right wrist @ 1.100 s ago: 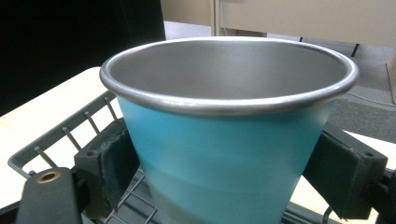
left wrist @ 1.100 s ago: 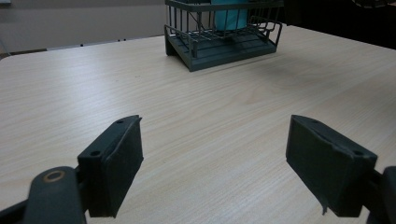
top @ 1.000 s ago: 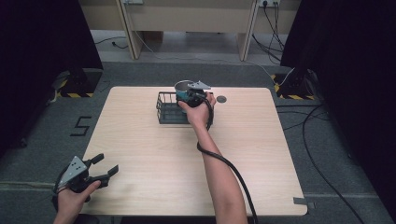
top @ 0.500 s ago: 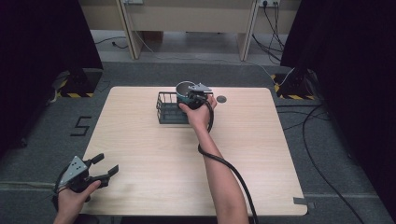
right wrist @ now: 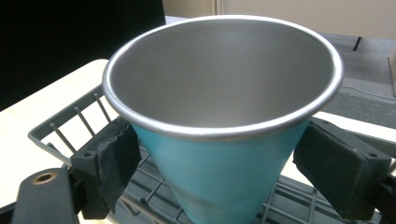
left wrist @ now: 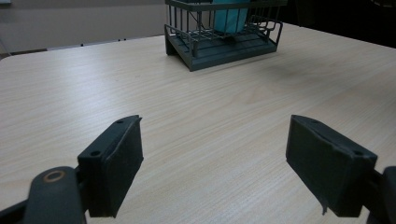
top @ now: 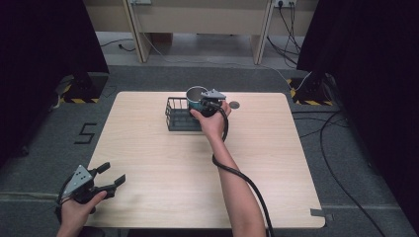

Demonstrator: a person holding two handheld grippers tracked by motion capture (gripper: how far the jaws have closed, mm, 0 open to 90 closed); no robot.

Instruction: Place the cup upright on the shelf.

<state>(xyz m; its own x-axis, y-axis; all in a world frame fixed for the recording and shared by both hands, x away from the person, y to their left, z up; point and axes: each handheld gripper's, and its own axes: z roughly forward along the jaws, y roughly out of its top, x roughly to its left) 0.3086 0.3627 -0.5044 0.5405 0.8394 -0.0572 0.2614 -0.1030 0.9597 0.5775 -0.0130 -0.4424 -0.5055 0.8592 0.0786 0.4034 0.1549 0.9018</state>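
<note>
We hold the cup (right wrist: 219, 135) in the right tool (top: 209, 101), its jaws clamped on the teal wall just under the steel rim, one pad on each side. The cup stands upright over the right end of the wire rack (top: 179, 114), at the far middle of the desk (top: 163, 163). From the right gripper view the cup's base sits down among the rack wires, but we cannot tell if it rests on the rack floor or hangs just above it. In the left gripper view the teal cup (left wrist: 231, 16) shows inside the rack (left wrist: 224, 35).

Step in hand, as we judge it: placing the cup into the rack, near the end of the lowering.

The left tool (top: 101, 180) idles at the near left corner of the desk, jaws spread wide, gripping nothing, well apart from the rack.

Next move calls for: ease the cup straight down until the base seats flat, keep it upright so it doesn't catch a wire, then spread the jaws and lift clear without nudging the rim. The risk is tipping the cup against the rack wall on release. A small dark disc (top: 234, 104) lies on the desk just right of the rack, not involved.
</note>
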